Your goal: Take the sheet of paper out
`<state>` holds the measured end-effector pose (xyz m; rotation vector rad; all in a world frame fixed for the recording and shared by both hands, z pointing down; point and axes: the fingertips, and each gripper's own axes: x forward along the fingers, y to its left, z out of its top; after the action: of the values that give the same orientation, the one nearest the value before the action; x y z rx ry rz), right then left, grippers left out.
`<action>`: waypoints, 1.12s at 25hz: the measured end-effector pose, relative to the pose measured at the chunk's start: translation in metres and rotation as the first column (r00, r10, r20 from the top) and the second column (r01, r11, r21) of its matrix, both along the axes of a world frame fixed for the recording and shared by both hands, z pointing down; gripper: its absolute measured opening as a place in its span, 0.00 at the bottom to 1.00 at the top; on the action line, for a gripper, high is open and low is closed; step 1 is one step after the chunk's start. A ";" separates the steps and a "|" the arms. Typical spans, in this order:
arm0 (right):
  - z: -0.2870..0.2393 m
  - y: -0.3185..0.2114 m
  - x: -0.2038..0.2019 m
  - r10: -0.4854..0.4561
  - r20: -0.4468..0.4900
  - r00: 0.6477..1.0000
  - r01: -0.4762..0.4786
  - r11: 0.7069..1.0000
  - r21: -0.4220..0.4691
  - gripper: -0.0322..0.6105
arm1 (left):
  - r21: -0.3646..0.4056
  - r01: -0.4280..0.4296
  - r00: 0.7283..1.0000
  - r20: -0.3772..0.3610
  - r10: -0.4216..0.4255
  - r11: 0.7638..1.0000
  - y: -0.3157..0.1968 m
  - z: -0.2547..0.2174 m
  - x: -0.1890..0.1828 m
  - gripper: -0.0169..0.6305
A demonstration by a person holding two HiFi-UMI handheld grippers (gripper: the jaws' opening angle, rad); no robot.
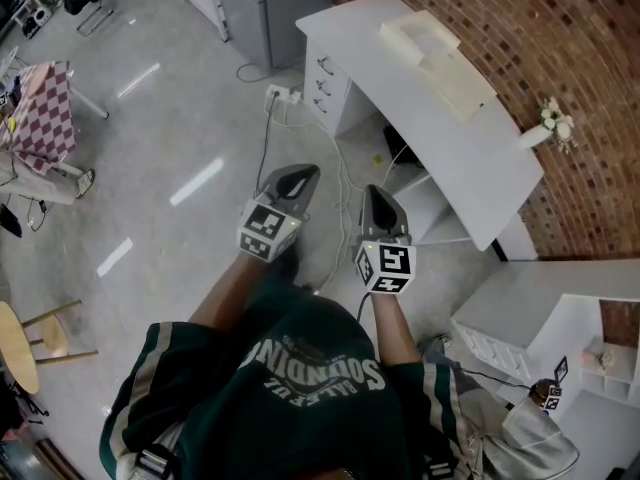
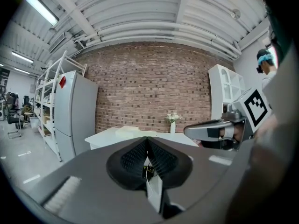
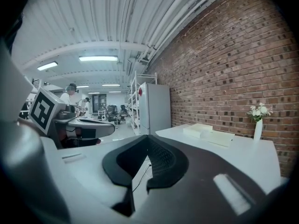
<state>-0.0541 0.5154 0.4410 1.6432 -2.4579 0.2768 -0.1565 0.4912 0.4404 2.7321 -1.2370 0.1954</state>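
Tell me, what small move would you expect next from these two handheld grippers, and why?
Probably step closer to the white desk and bring the left gripper and right gripper toward the cream box on it. Both hang over the floor, short of the desk, jaws together and empty.
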 end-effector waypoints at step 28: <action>0.013 -0.208 -0.026 0.158 -0.004 0.987 -0.158 0.987 -0.034 0.05 | -0.026 -0.151 0.989 -0.003 0.151 0.988 -0.225 0.020 -0.022 0.04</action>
<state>-0.0796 0.3074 0.4536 1.8262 -2.3109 0.3370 -0.1790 0.2666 0.4602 2.8030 -1.0201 0.2249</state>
